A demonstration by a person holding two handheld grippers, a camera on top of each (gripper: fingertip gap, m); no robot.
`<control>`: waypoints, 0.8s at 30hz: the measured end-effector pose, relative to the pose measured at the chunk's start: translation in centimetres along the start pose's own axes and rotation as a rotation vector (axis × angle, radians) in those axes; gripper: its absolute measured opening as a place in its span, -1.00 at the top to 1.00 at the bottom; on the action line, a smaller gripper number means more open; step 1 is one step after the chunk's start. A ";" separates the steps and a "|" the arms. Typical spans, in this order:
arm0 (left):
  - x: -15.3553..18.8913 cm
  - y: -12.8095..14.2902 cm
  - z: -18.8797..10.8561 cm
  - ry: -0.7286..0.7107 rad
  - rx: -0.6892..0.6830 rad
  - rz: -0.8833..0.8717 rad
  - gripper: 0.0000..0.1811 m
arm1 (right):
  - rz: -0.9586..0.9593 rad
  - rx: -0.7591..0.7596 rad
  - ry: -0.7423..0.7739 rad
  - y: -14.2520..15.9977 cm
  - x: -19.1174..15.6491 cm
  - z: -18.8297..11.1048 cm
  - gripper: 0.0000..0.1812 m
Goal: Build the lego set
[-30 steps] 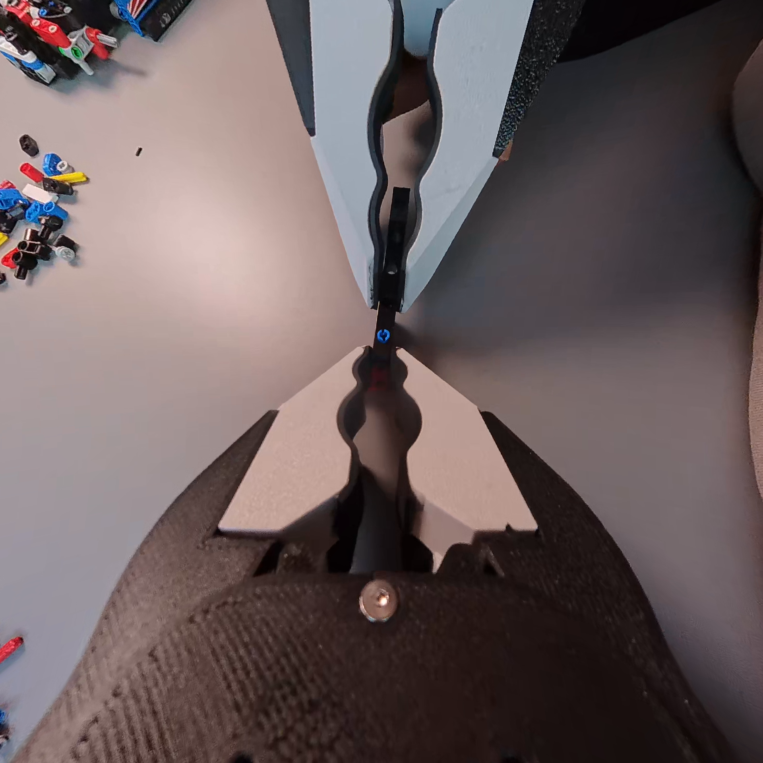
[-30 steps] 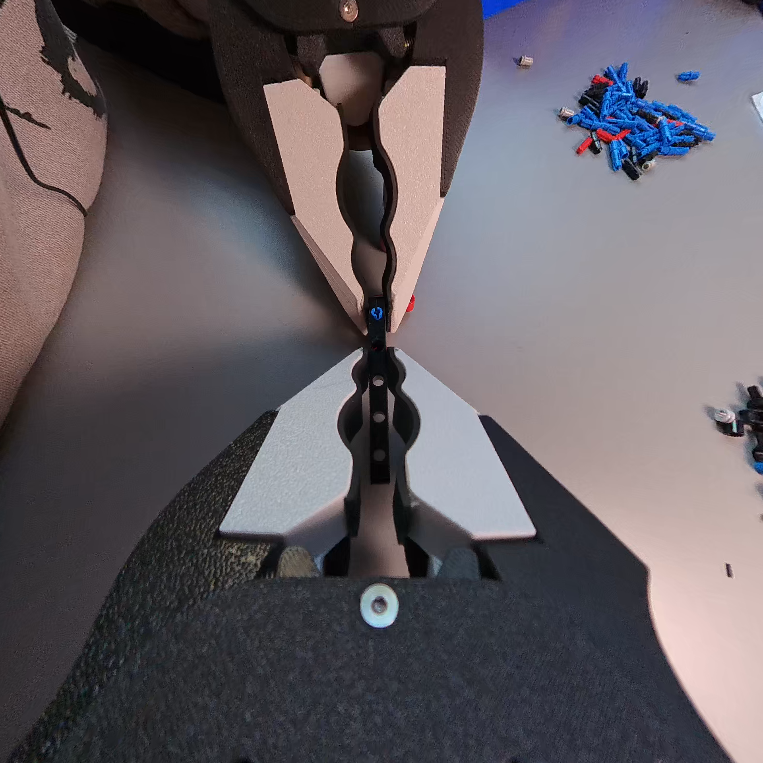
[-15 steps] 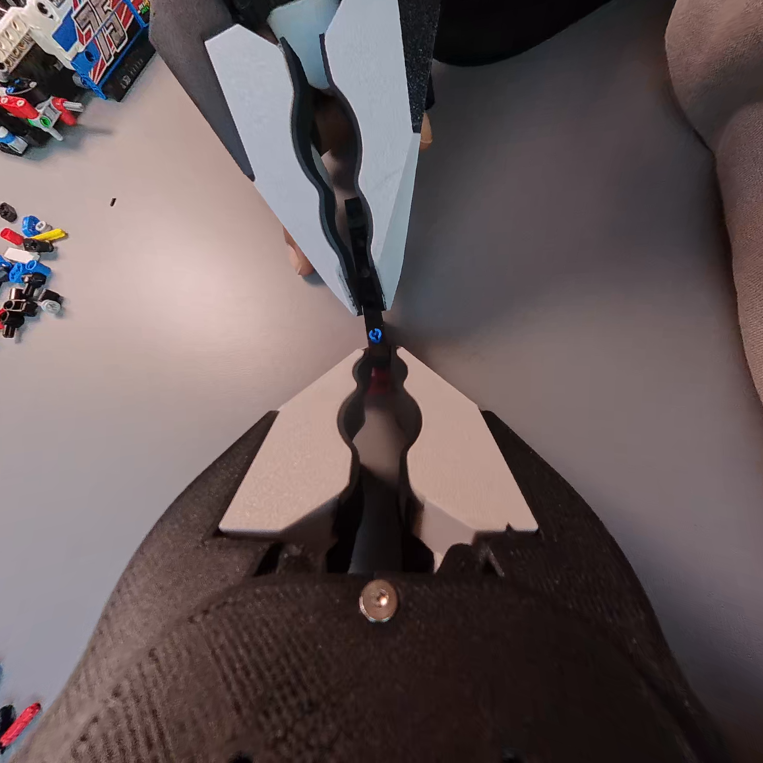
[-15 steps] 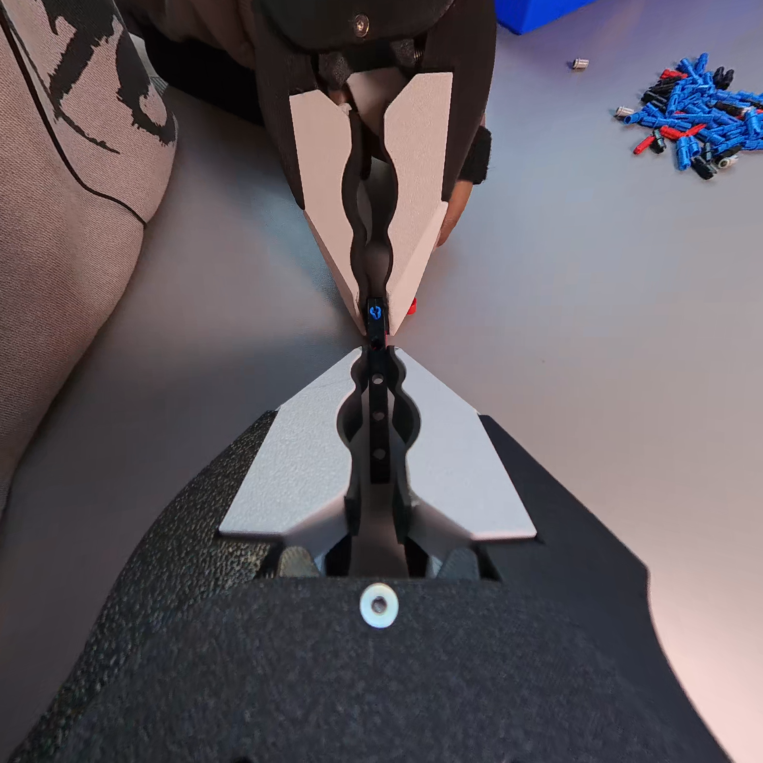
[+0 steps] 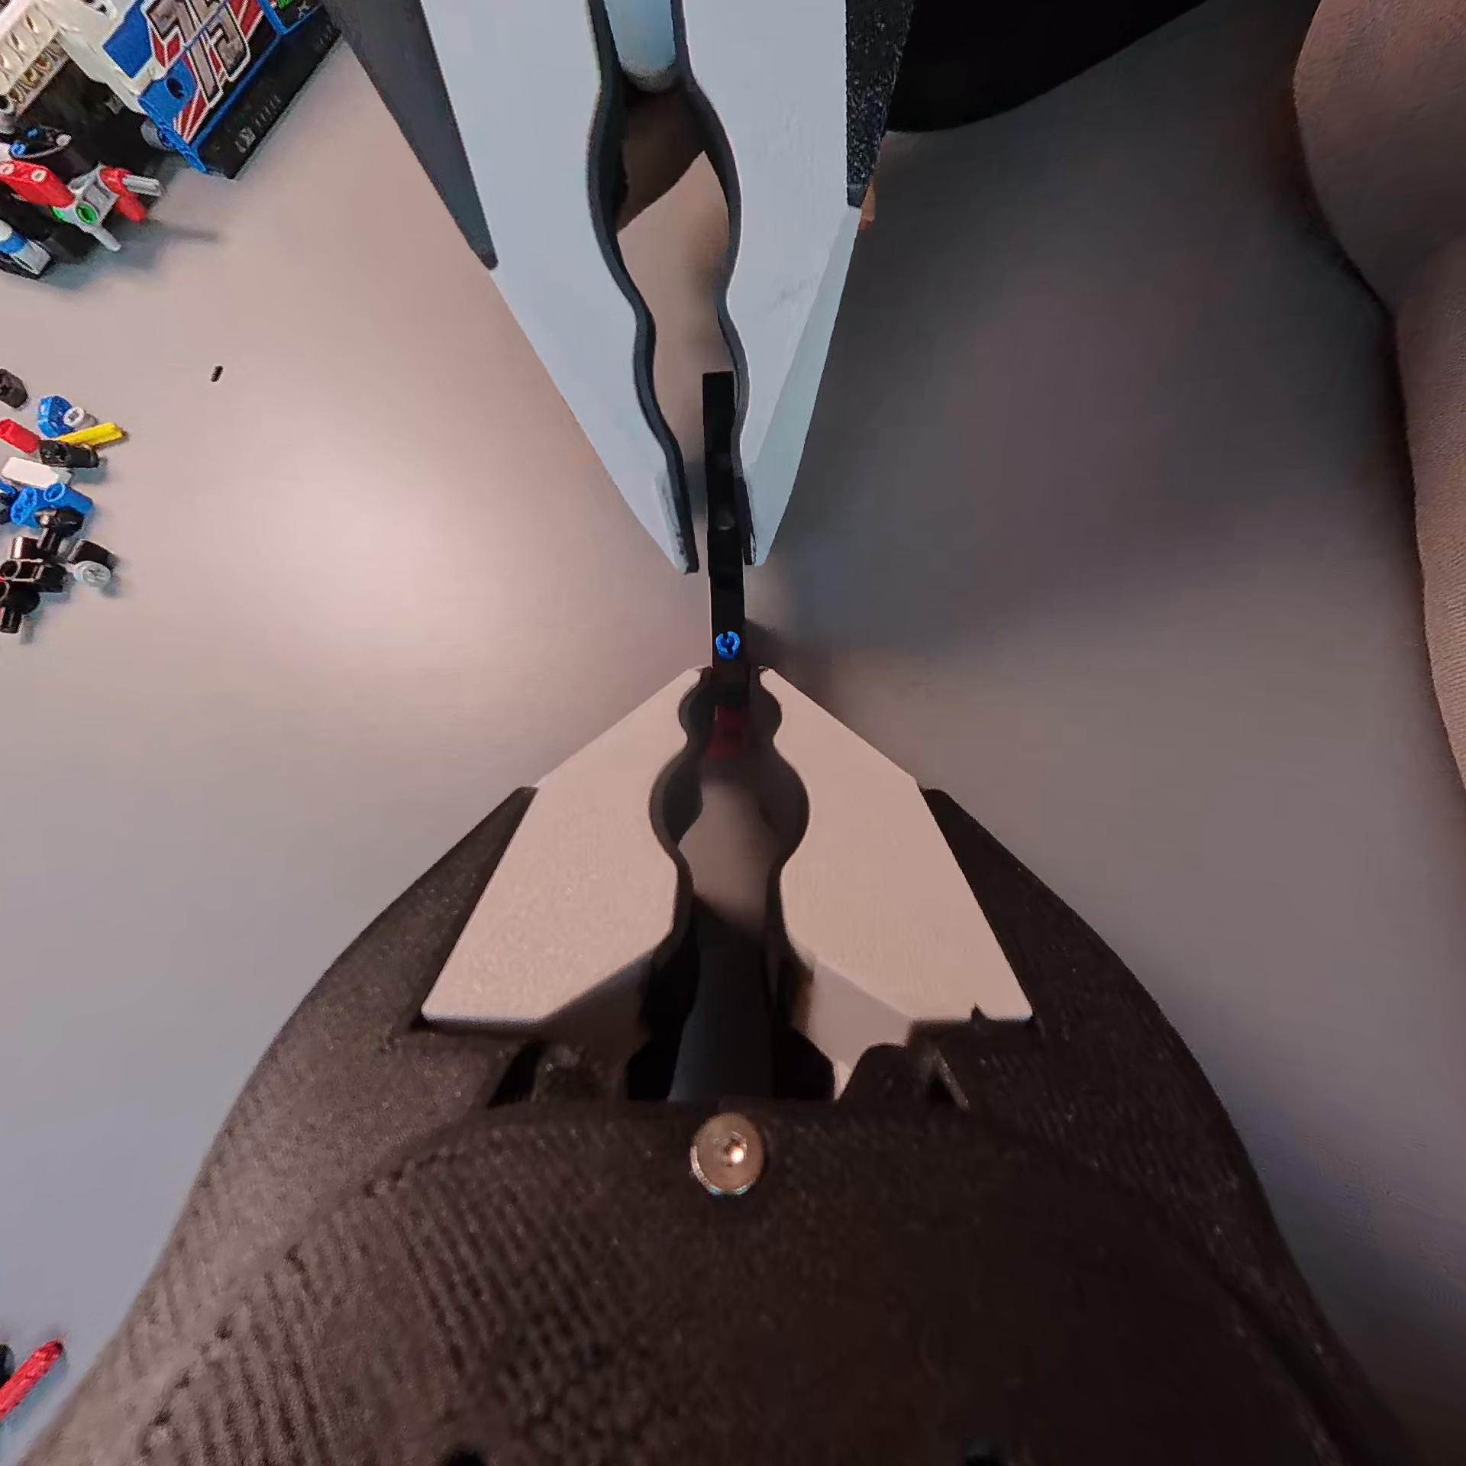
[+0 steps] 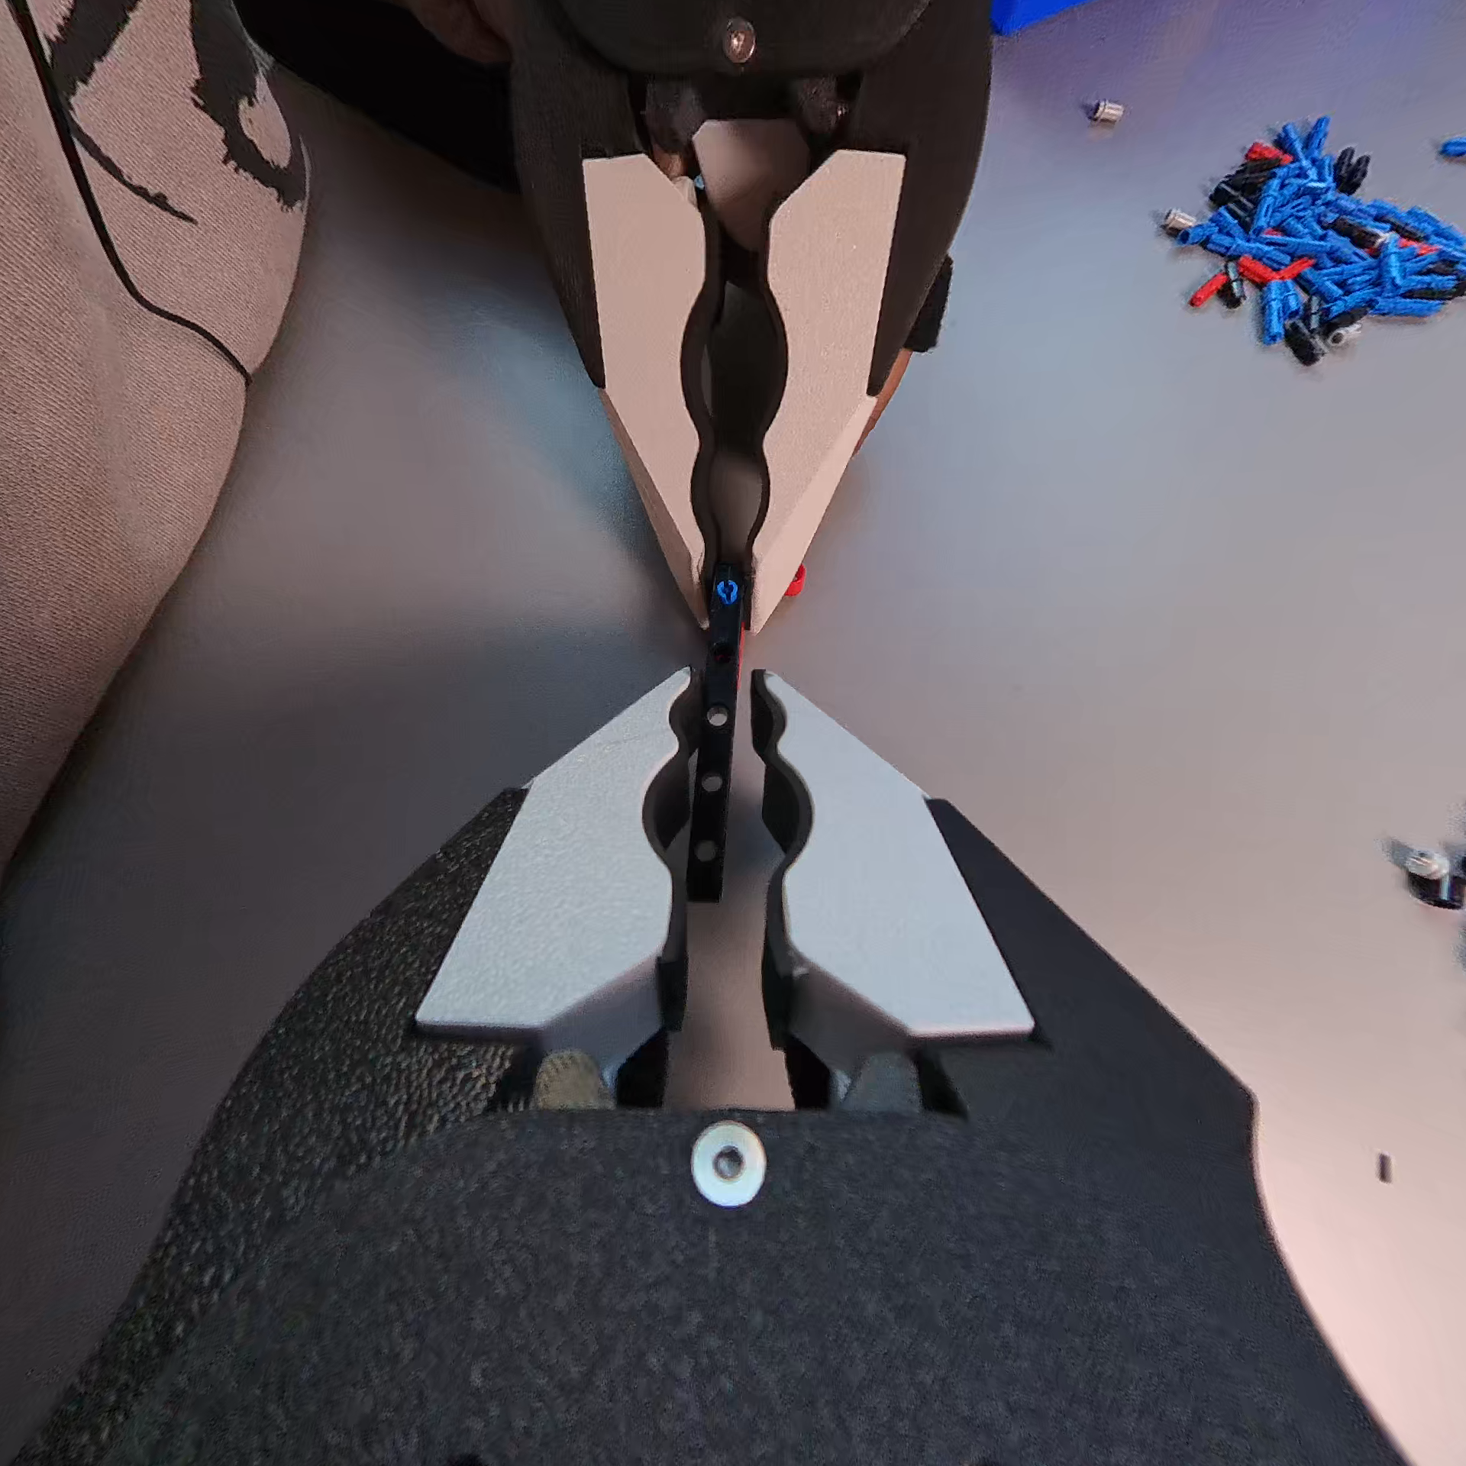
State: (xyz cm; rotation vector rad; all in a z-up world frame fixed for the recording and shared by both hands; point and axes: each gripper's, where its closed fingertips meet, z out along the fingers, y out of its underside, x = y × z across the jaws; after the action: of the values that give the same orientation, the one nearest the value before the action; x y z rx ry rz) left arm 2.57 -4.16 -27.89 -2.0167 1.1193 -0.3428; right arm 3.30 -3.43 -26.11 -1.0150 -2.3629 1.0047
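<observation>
Two grippers meet tip to tip over a black lego beam (image 6: 718,738) above the grey table (image 6: 1111,635).

The left gripper (image 5: 728,674) fingers pinch the beam's end with the blue pin (image 5: 727,642). The right gripper (image 6: 720,674) fingers have parted since half a second ago, standing narrowly apart with the beam loose between them. A printed box (image 5: 182,71) carries writing. Blue pins (image 6: 1333,246) lie heaped far right.

Bare grey table (image 5: 333,714) open across left-view centre left and lower right, loose parts (image 5: 47,500) and built model (image 5: 119,95) crowding upper left, sleeve (image 5: 1396,238) along right edge, blue pin heap (image 6: 1333,238) blocking right-view upper right
</observation>
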 end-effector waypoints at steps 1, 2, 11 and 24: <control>0.0 0.0 0.0 -0.001 -0.001 0.000 0.93 | -0.007 -0.015 0.001 0.1 -0.1 0.2 0.93; 0.0 0.0 0.0 -0.001 -0.002 0.000 0.93 | -0.008 -0.024 0.006 0.1 -0.1 0.4 0.93; -0.1 -0.3 0.1 0.016 0.028 -0.031 0.75 | 0.032 -0.094 -0.029 0.0 0.2 0.6 0.93; 0.0 0.8 -0.7 0.038 -0.033 -0.015 0.92 | 0.058 -0.158 -0.041 0.1 0.2 0.8 0.93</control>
State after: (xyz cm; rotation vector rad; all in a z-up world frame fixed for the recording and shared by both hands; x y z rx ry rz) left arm 1.70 -4.71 -27.98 -2.0556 1.1409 -0.3739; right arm 2.74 -3.66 -26.68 -1.1368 -2.4915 0.8779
